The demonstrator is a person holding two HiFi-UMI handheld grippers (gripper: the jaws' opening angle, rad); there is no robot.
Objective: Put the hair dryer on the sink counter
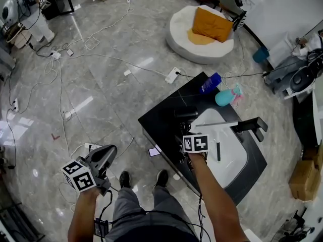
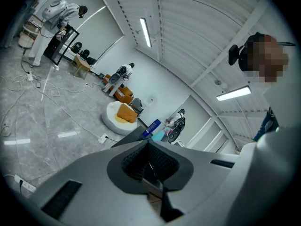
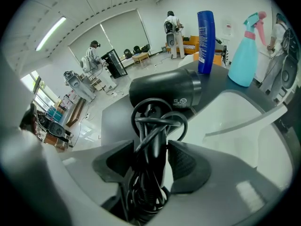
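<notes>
On bench (image 1: 162, 116), your right claw (image 3: 151, 149) open around hair dryer (image 3: 164, 94) handle; left claw (image 2: 149, 161) closed, empty.

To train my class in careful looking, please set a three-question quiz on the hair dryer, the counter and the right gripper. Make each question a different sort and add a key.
1. True or false: the black hair dryer rests on the dark sink counter.
2. What stands right beside the tall blue bottle? A: a turquoise spray bottle. B: a red mug. C: a folded green towel.
3. Fill in: between the open jaws of the right gripper is the dryer's cord-wrapped ____.
Key: 1 true; 2 A; 3 handle.
</notes>
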